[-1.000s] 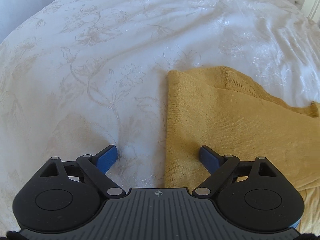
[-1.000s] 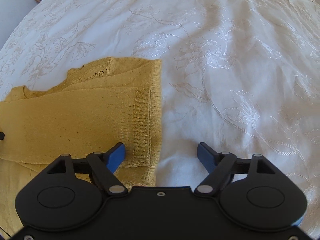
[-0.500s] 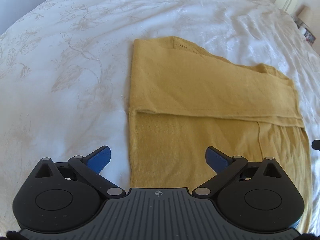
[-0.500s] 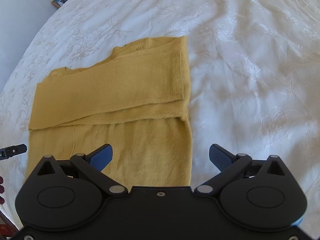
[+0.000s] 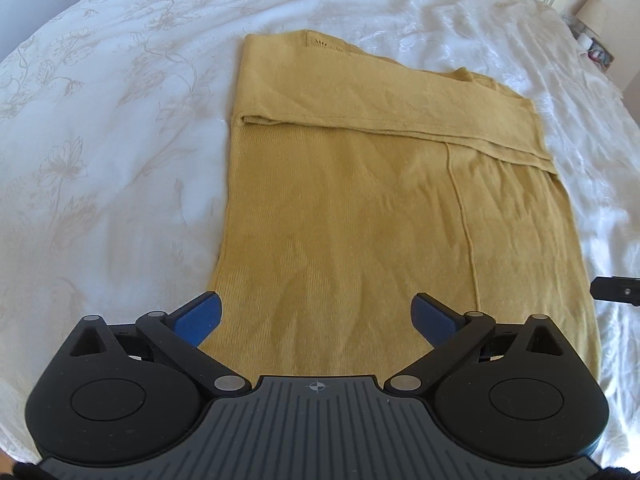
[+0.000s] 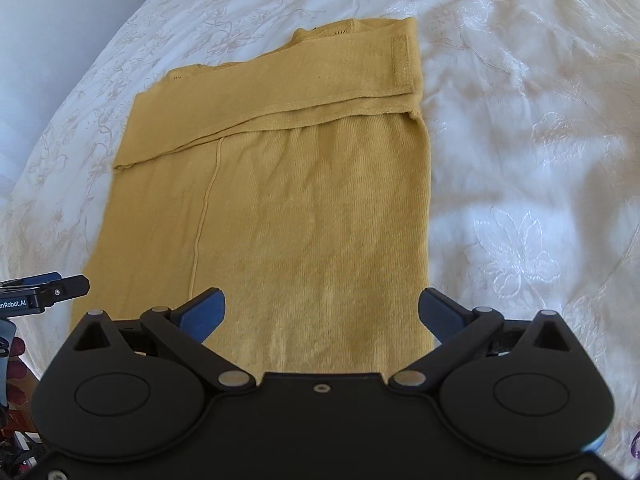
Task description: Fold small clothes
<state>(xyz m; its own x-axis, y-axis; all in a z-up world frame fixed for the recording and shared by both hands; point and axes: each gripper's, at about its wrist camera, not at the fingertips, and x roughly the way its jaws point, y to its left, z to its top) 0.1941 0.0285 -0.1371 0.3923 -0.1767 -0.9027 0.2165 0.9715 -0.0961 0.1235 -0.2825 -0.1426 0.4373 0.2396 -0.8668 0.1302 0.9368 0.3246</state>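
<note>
The yellow sweater (image 5: 360, 208) lies flat on the white bedspread (image 5: 112, 168), its far part folded over itself. I hold my left claw (image 5: 316, 314) and right claw (image 6: 322, 312) above its near hem, both released, gripping nothing.

The left gripper (image 5: 316, 318) is held tilted steeply downward, its jaws spread wide with nothing clamped between the blue pads. The right gripper (image 6: 322, 314) is held alongside at a similar downward tilt, jaws likewise spread wide and empty. Neither pair of pads is pressed on anything.
</note>
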